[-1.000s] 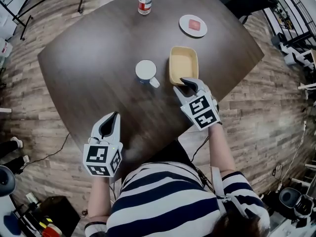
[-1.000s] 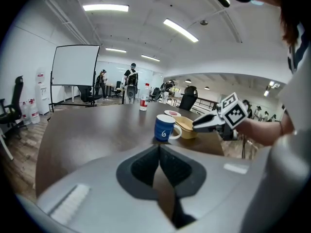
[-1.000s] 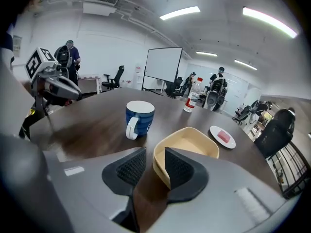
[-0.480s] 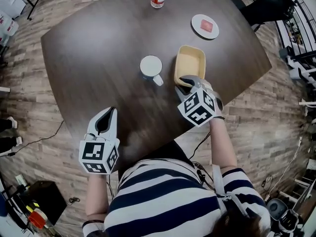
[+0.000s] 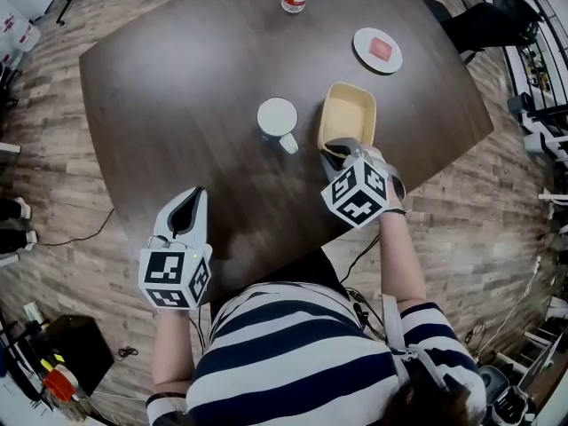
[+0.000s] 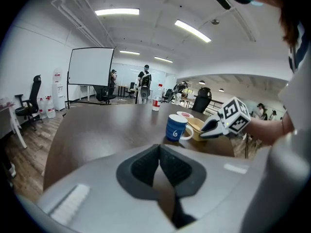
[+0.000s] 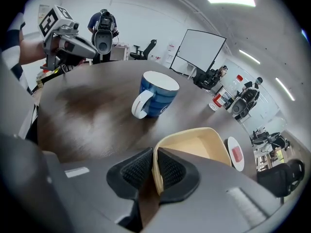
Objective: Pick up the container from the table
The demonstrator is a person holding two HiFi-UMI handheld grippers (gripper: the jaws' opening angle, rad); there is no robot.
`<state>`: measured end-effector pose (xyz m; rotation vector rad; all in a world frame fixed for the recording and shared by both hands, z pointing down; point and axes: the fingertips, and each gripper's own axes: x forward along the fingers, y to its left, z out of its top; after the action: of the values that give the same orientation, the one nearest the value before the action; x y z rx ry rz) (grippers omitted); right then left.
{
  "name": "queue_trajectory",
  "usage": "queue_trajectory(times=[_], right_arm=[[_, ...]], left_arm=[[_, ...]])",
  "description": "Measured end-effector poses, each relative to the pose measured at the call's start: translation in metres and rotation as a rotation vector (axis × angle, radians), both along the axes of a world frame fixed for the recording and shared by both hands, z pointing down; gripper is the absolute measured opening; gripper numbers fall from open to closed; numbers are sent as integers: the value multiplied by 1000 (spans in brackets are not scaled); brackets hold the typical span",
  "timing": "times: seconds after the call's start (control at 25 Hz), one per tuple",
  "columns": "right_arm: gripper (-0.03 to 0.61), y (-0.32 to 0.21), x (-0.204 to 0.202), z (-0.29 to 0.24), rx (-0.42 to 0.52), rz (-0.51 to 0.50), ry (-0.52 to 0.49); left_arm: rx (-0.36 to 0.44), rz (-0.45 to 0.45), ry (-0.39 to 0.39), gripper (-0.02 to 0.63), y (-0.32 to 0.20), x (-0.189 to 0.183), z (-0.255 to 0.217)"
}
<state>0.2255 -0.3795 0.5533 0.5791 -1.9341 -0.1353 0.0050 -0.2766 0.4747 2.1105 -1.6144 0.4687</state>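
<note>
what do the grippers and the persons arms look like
The left gripper and the right gripper have pale grey moulded shells tapering to two jaws lined with dark, textured pads. Each carries a white cube with black square markers at its rear. A thin dark cable hangs under the right one. The person wears a short-sleeved navy and white striped shirt.
</note>
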Motion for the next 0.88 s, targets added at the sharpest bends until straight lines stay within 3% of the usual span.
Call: queue_trajectory(times=[0.36,0.88], right_arm=[[28,12,5,-9,25,47,-11],[28,70,-20,-44,56,76,3]], left_arm=[[9,9,50,0,7,0,-3],[49,18,66,0,43,-42,-22]])
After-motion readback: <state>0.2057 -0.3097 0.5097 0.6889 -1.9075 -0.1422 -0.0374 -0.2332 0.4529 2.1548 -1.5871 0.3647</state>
